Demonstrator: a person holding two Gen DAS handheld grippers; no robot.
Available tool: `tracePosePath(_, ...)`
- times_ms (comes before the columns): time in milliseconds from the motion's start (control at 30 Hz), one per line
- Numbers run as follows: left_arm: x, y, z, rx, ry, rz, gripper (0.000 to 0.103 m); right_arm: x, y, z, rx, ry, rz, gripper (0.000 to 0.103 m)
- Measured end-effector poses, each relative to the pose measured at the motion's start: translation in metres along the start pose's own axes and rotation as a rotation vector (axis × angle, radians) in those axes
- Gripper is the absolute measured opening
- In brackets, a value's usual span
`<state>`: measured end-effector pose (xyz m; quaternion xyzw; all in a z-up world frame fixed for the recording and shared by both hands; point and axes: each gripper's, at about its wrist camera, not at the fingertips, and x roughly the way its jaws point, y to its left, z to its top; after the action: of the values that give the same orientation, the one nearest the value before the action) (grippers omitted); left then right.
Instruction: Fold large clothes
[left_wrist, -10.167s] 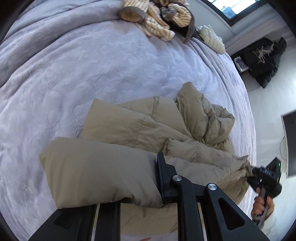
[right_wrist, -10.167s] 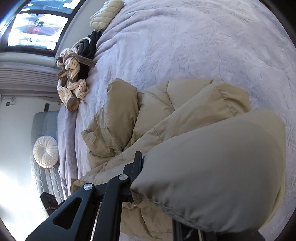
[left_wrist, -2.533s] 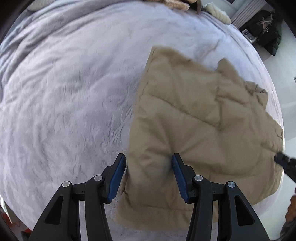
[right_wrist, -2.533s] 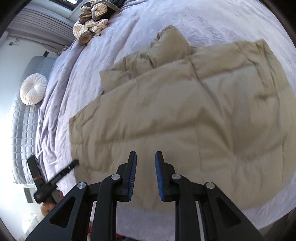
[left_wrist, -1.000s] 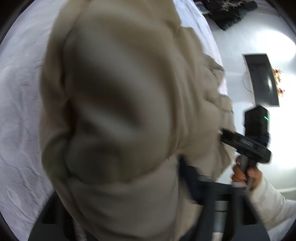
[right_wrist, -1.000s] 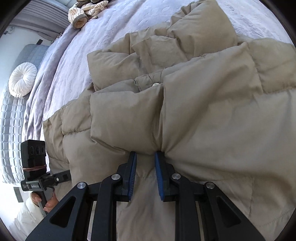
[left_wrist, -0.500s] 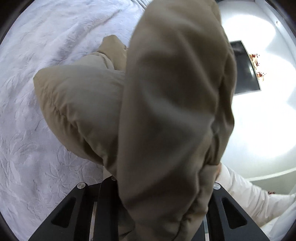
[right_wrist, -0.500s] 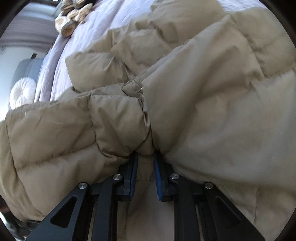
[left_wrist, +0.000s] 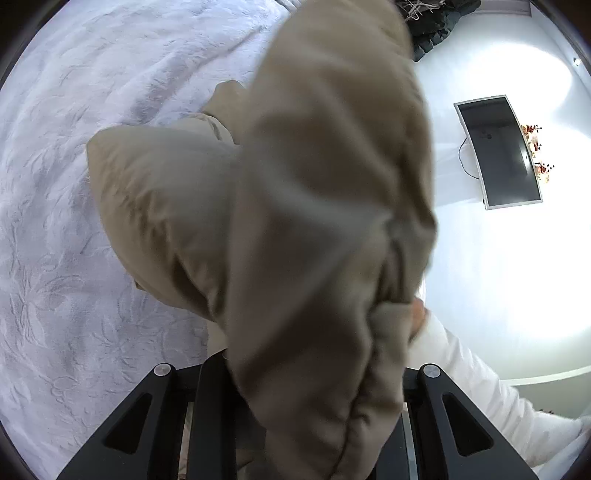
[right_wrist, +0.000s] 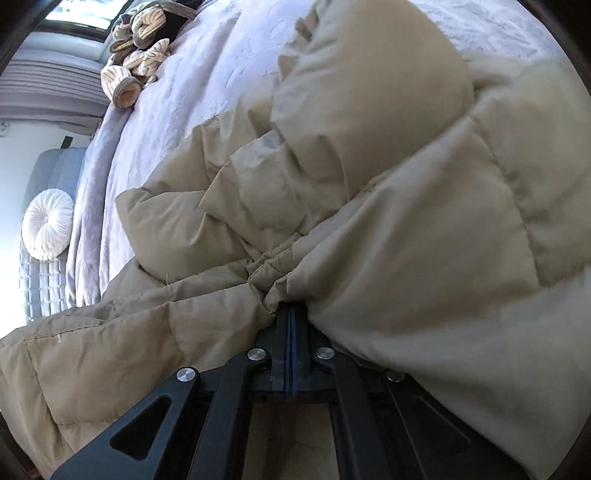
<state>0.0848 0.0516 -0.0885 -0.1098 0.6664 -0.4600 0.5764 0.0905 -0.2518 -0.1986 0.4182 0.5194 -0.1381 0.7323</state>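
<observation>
- Sprawling across a pale lilac bedspread (right_wrist: 177, 110), with a white wall and a dark wall screen (left_wrist: 498, 155) off to one side.
- Bunching up on that bed and partly lifting off it: the tan puffer coat (right_wrist: 406, 221), quilted into fat panels, filling most of both views.
- Looking light for its bulk, soft and springy; likely puffing back out once let go, so needing pressing flat after each fold.
- Showing a smooth shell, probably slick, so judging seams, hems and stitched channels as the safest places to pinch, not the middle of a swollen panel.
- Pinching right at such a spot: right gripper (right_wrist: 291, 314) pressed fully together, blue pads meeting on a gathered tuck of fabric where several seams run in.
- Hanging a thick fold in front of the lens: left gripper (left_wrist: 295, 369) narrowed on a wad of coat, fingertips buried under the cloth, so going by the fabric draping straight out from between the arms.
- Peeking out past that fold: a white sleeve (left_wrist: 480, 387), on the side where the other tool is working.
- Sitting well apart at the far end of the bed: a heap of striped clothes (right_wrist: 136, 59), and a round white cushion (right_wrist: 48, 221) beyond the bed's edge.
</observation>
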Motion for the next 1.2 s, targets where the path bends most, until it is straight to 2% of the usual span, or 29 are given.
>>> tracePosePath(100, 0.004, -0.01, 0.002, 0.014, 0.002, 0.026, 0.026, -0.041, -0.001, -0.02, -0.018, -0.041, 0.005, 0.0)
tracePosePath(233, 0.006, -0.018, 0.007, 0.005, 0.006, 0.04, 0.026, -0.098, -0.02, -0.086, -0.056, -0.081, -0.029, 0.0)
tracePosePath(367, 0.024, -0.025, 0.033, 0.009, 0.015, 0.071, 0.026, -0.111, -0.048, -0.144, -0.029, -0.081, -0.076, 0.0)
tracePosePath(433, 0.015, -0.032, 0.043, 0.016, 0.021, 0.092, 0.026, -0.105, -0.061, -0.161, 0.023, -0.071, -0.044, 0.0)
tracePosePath(567, 0.025, -0.065, 0.045, 0.035, 0.035, 0.142, 0.026, -0.092, -0.07, -0.168, 0.037, -0.093, -0.004, 0.0)
tracePosePath(800, 0.061, -0.152, 0.057, 0.067, 0.074, 0.179, 0.026, -0.057, -0.093, -0.16, 0.09, -0.019, 0.085, 0.0)
tracePosePath(1033, 0.136, -0.238, 0.078, 0.127, 0.16, 0.211, 0.027, -0.055, -0.129, -0.155, 0.184, 0.039, 0.254, 0.0)
tracePosePath(1100, 0.165, -0.257, 0.085, 0.146, 0.191, 0.199, 0.034, -0.061, -0.137, -0.156, 0.207, 0.051, 0.295, 0.0)
tracePosePath(1167, 0.185, -0.269, 0.092, 0.134, 0.214, 0.165, 0.052, -0.08, -0.149, -0.157, 0.22, 0.047, 0.343, 0.0)
tracePosePath(1200, 0.199, -0.275, 0.096, 0.125, 0.23, 0.152, 0.054, -0.087, -0.153, -0.157, 0.22, 0.038, 0.354, 0.0)
